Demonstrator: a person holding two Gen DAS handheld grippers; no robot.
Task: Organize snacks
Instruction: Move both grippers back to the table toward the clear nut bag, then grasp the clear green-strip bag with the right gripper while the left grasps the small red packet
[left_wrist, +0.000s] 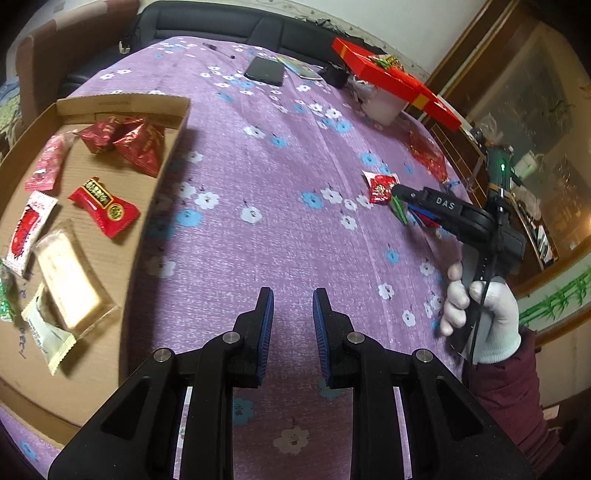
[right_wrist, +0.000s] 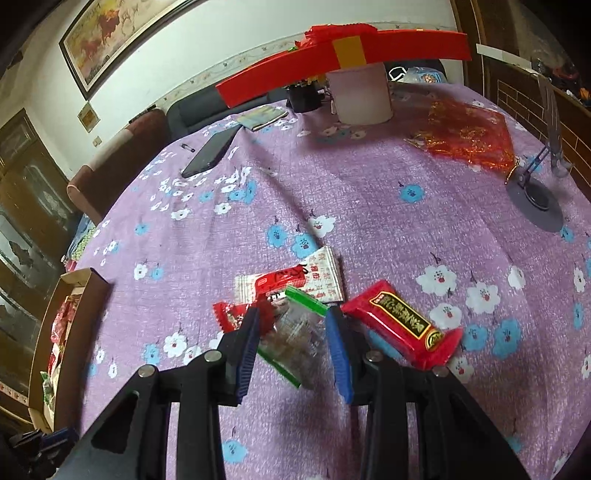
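Note:
A cardboard tray (left_wrist: 110, 266) at the left holds several snack packets, among them a red bar (left_wrist: 105, 206) and a clear-wrapped pale cake (left_wrist: 70, 277). My left gripper (left_wrist: 293, 308) is open and empty above the purple cloth beside the tray. My right gripper (right_wrist: 293, 332) is open, its jaws on either side of a clear green-edged packet (right_wrist: 295, 332) lying on the cloth. A red bar (right_wrist: 402, 325), a white-and-red packet (right_wrist: 321, 277) and a small red packet (right_wrist: 231, 314) lie around it. In the left wrist view the right gripper (left_wrist: 400, 201) is by a red packet (left_wrist: 380, 186).
A purple flowered cloth (left_wrist: 277, 184) covers the table. At the far side are a black phone (left_wrist: 266, 70), a long red box (left_wrist: 391, 81) on a white cup (right_wrist: 360, 96), a red mesh bag (right_wrist: 469, 133) and a grey stand (right_wrist: 535, 199). The tray also shows in the right wrist view (right_wrist: 92, 295).

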